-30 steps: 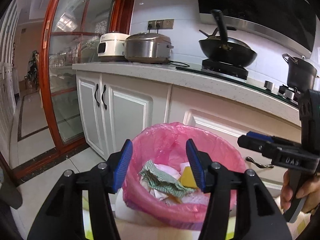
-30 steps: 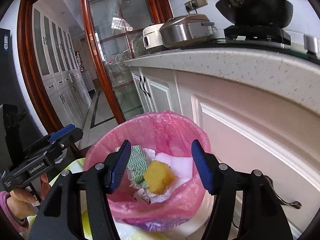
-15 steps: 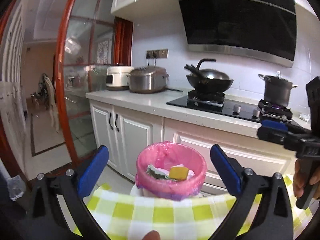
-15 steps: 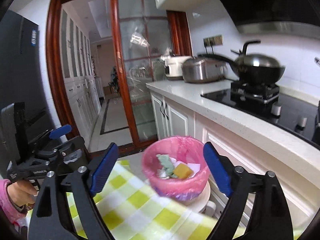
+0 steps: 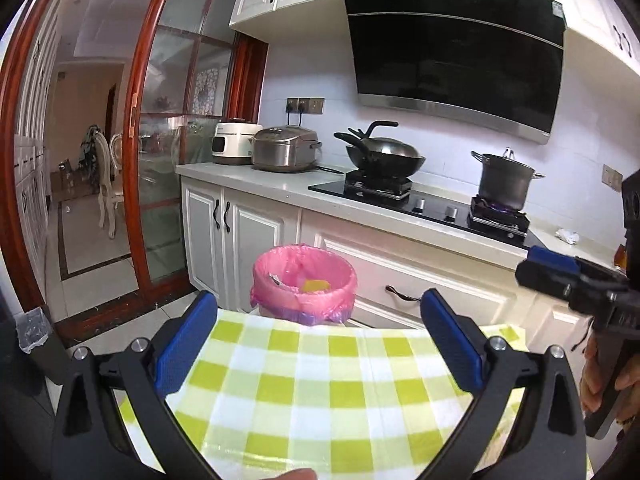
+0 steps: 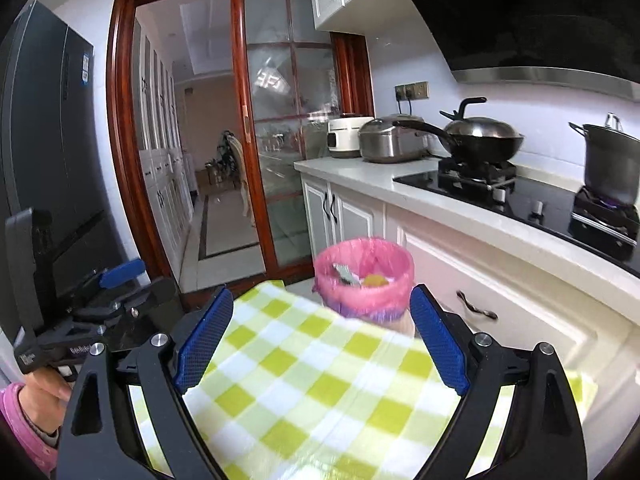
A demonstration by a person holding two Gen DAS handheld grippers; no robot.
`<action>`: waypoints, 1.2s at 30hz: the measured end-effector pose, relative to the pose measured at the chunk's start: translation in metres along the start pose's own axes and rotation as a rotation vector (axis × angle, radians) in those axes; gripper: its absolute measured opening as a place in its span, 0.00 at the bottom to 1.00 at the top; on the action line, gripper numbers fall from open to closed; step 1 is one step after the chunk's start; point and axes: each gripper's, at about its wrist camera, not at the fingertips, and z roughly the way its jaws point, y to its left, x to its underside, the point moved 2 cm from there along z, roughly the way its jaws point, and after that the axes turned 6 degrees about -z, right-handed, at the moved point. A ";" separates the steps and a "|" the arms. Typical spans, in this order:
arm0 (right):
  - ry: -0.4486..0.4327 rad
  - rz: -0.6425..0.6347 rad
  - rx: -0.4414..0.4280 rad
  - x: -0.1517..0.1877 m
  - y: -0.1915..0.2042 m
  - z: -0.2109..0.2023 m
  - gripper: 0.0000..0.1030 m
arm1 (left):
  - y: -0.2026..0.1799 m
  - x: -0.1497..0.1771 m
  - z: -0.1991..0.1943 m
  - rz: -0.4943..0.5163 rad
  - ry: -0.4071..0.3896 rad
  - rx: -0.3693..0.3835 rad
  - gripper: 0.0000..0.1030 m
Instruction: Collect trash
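Kitchen, checked-cloth surface bare — pink-lined trash bin just beyond its edge, scraps inside. Left tool and right tool both wide, empty. Deposit looks done — next, find more trash.

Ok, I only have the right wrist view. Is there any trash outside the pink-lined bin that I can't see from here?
Observer: Yes, the left wrist view shows a small crumpled white scrap. It lies on the white countertop just past the right end of the black glass hob.
Operator: I only see the left tongs side-on. Are they carrying anything?
Observer: No. The left tongs are wide open above the green-and-white checked cloth, with nothing between the blue pads.
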 end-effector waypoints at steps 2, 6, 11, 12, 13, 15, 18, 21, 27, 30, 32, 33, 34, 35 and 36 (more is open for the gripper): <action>-0.001 0.032 0.012 0.013 0.004 -0.014 0.83 | -0.005 0.003 -0.012 0.021 -0.005 -0.020 0.96; 0.025 0.080 0.002 0.035 0.010 -0.032 0.83 | -0.012 0.013 -0.038 0.038 0.006 -0.028 0.96; 0.049 0.062 0.018 0.049 0.019 -0.045 0.83 | -0.018 0.031 -0.050 0.045 0.044 -0.013 0.96; 0.051 0.054 0.019 0.051 0.022 -0.049 0.83 | -0.019 0.036 -0.053 0.023 0.058 0.000 0.96; 0.053 0.049 0.015 0.052 0.023 -0.051 0.83 | -0.019 0.039 -0.055 0.004 0.064 0.009 0.96; 0.051 0.048 0.021 0.056 0.025 -0.059 0.83 | -0.018 0.043 -0.058 -0.015 0.067 0.006 0.96; 0.047 0.058 0.025 0.058 0.025 -0.066 0.83 | -0.021 0.046 -0.065 -0.012 0.058 -0.015 0.96; 0.035 0.051 0.044 0.057 0.026 -0.075 0.83 | -0.024 0.044 -0.069 0.002 0.043 -0.040 0.96; 0.032 0.035 0.062 0.055 0.028 -0.081 0.83 | -0.030 0.042 -0.071 0.031 0.037 -0.061 0.96; 0.029 0.034 0.066 0.054 0.029 -0.082 0.83 | -0.031 0.040 -0.072 0.039 0.037 -0.065 0.96; 0.030 0.036 0.063 0.053 0.029 -0.081 0.83 | -0.032 0.040 -0.073 0.042 0.035 -0.066 0.96; 0.032 0.031 0.067 0.052 0.029 -0.080 0.83 | -0.033 0.039 -0.073 0.045 0.031 -0.070 0.96; 0.034 0.028 0.068 0.053 0.029 -0.080 0.83 | -0.033 0.039 -0.073 0.049 0.028 -0.072 0.96; 0.036 0.025 0.070 0.053 0.030 -0.080 0.83 | -0.034 0.039 -0.073 0.052 0.028 -0.073 0.96; 0.037 0.024 0.071 0.053 0.030 -0.079 0.83 | -0.034 0.039 -0.073 0.054 0.031 -0.073 0.96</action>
